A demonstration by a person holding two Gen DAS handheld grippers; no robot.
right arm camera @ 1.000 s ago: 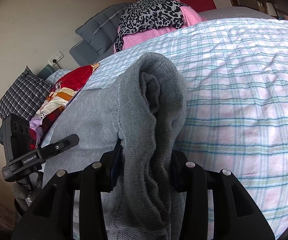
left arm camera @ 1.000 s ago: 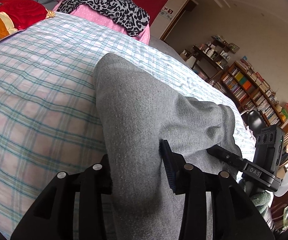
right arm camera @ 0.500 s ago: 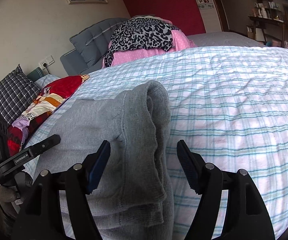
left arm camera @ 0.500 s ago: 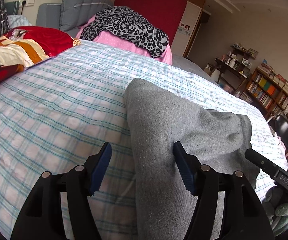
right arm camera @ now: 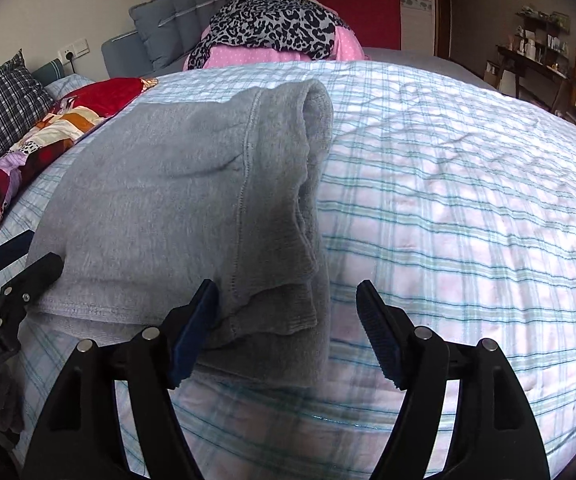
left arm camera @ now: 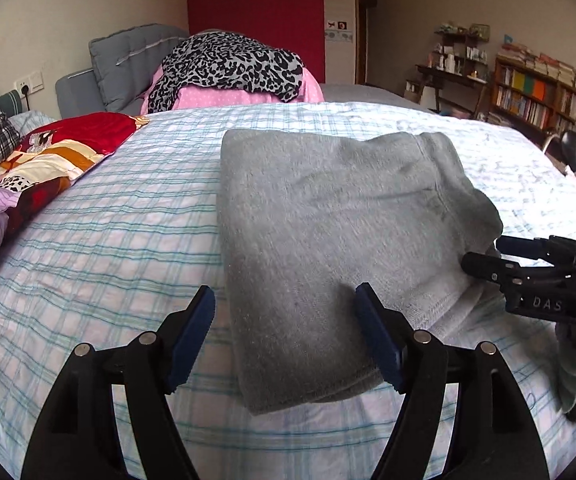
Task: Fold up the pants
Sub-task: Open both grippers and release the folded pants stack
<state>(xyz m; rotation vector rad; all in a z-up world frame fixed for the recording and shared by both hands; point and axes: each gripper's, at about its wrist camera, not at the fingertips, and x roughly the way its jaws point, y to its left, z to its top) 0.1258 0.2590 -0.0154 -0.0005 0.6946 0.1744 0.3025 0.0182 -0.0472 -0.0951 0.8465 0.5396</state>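
The grey pants (left arm camera: 328,240) lie folded into a thick, roughly square bundle in the middle of my left view, resting on the checked bedspread (left arm camera: 107,240); in my right view the same bundle sits left of centre, its layered hem edges stacked toward the lower middle of the frame. I judge the fabric a soft, fleecy knit: light, limp, not slippery, nothing to break, but the layers will slide apart if I lift only one. The best hold, I think, is across the whole stack at a folded edge, biting through every layer at once, one tool at each near corner.

My left gripper (left arm camera: 285,334) stands wide, nothing between its blue pads, the near left corner of the bundle lying just ahead of them. My right gripper (right arm camera: 288,330) is equally wide and empty, its left pad close to the loose hems.

I see no containers on the bed. Outward from the pants: a red patterned quilt (left arm camera: 47,168) at the left edge, a leopard-print cloth (left arm camera: 227,64) over something pink at upper centre, and bookshelves (left arm camera: 548,100) at upper right.
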